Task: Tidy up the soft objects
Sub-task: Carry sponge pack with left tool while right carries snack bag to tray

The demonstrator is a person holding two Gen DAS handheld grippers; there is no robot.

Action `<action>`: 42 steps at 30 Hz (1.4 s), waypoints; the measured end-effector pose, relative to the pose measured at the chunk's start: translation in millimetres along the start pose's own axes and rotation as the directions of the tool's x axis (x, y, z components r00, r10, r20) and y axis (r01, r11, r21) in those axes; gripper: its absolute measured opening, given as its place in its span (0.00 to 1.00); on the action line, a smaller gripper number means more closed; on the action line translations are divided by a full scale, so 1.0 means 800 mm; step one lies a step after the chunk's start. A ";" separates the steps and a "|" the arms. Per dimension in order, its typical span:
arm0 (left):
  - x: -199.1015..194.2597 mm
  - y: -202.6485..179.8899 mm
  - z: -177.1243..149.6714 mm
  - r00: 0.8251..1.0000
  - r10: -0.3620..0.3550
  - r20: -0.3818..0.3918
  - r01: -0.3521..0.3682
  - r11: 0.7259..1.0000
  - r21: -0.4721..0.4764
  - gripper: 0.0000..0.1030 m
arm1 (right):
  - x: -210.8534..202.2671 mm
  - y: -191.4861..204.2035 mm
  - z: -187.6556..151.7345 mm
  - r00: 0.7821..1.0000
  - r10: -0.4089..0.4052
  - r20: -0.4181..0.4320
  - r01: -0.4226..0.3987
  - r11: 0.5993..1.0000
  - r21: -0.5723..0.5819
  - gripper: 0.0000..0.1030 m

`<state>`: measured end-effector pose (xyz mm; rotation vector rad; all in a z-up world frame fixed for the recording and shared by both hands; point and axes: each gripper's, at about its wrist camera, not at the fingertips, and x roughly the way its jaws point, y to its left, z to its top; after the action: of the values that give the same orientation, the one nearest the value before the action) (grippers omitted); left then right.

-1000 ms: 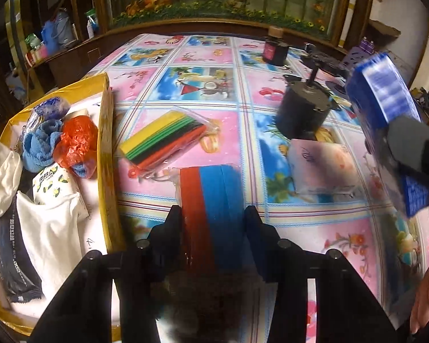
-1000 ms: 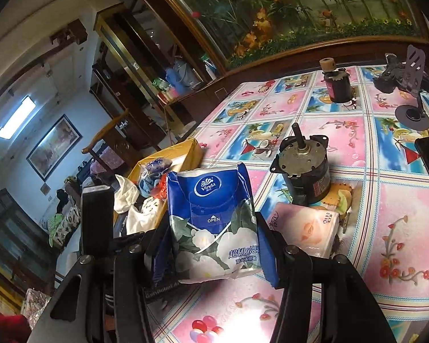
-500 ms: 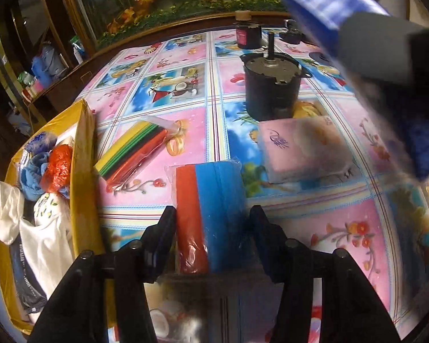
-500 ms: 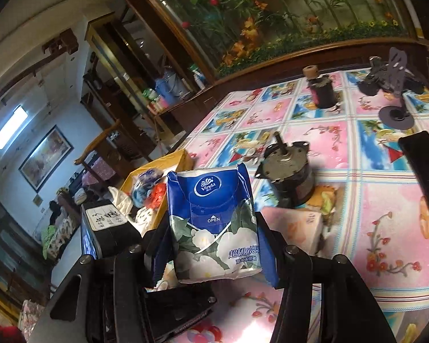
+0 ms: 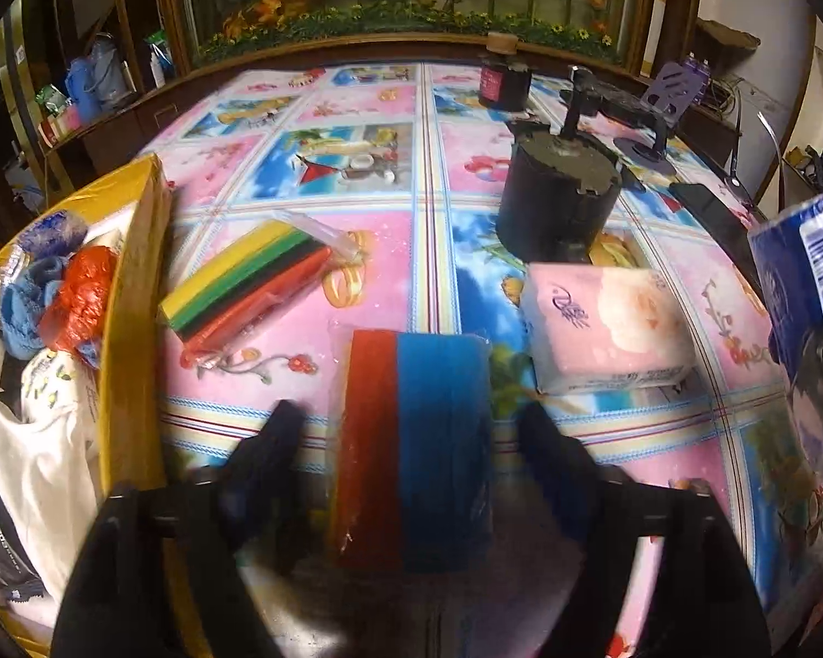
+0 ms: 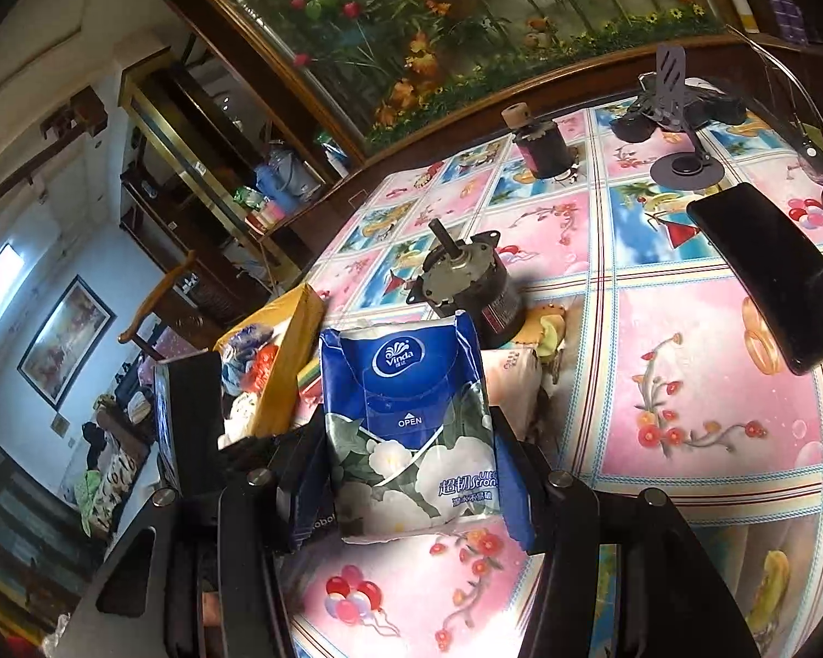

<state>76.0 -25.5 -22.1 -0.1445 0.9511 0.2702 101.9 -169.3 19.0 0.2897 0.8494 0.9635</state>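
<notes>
Bright cartoon-print oilcloth covers the surface point(image 5: 367, 126) you are working over, with a planted mural panel behind it. Your red-and-blue sponge pack point(image 5: 417, 438) lies flat on that cloth directly between the fingers of your left gripper point(image 5: 411, 438), its long axis running straight away from you along the line the fingers point. Those fingers are spreading apart now, and a gap shows on each side of the pack, so nothing presses on it. The relation that matters is sideways: the yellow box point(image 5: 137, 252) holding cloths and bags sits to the left of the pack, its near wall just beside your left finger point(image 5: 274, 438), so the left hand is the nearer one to it. I judge that if the pack belongs in that box you would need to close on it again across its short width; if it is meant to stay, you can lift clear. A striped multicolour pack point(image 5: 247, 285) lies just beyond, angled toward the box, and a pink tissue pack point(image 5: 603, 323) sits just to the right. Your right gripper point(image 6: 406, 471) is clamped on the blue Vinda tissue pack point(image 6: 411, 427), held upright above the cloth. The dark motor point(image 6: 466, 285) stands behind it.
</notes>
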 end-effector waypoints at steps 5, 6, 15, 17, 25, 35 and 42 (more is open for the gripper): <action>-0.004 -0.008 -0.003 1.000 0.005 -0.005 -0.005 1.000 0.007 0.82 | 0.013 -0.009 -0.004 0.998 0.026 -0.063 -0.024 0.999 0.034 0.56; -0.011 -0.008 -0.003 1.000 0.012 0.020 -0.012 1.000 0.005 0.48 | 0.014 -0.011 -0.005 0.997 0.027 -0.068 -0.024 0.999 0.041 0.56; -0.053 -0.013 -0.008 0.994 -0.036 0.103 0.033 0.999 0.037 0.39 | 0.005 -0.003 -0.005 1.000 0.002 0.005 -0.002 1.000 0.002 0.56; -0.070 -0.008 -0.010 0.990 -0.051 0.135 0.046 0.998 0.038 0.39 | 0.005 -0.005 -0.002 1.000 -0.021 0.022 0.021 1.000 -0.005 0.56; -0.135 0.085 -0.024 0.968 -0.050 0.245 0.069 0.995 -0.070 0.40 | 0.016 0.026 -0.003 0.997 -0.054 0.049 0.060 0.989 -0.133 0.56; -0.166 0.250 -0.044 0.958 0.070 0.277 0.005 0.965 -0.262 0.40 | 0.118 0.155 0.014 0.996 0.054 -0.067 -0.068 0.972 -0.225 0.56; -0.164 0.341 -0.010 0.961 0.109 0.253 -0.022 0.946 -0.323 0.40 | 0.219 0.252 0.061 0.979 0.052 -0.195 -0.099 0.967 -0.237 0.56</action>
<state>-81.3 212.1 79.7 -0.3637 0.6375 0.4933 67.1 93.3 76.6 0.0176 0.8842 1.1690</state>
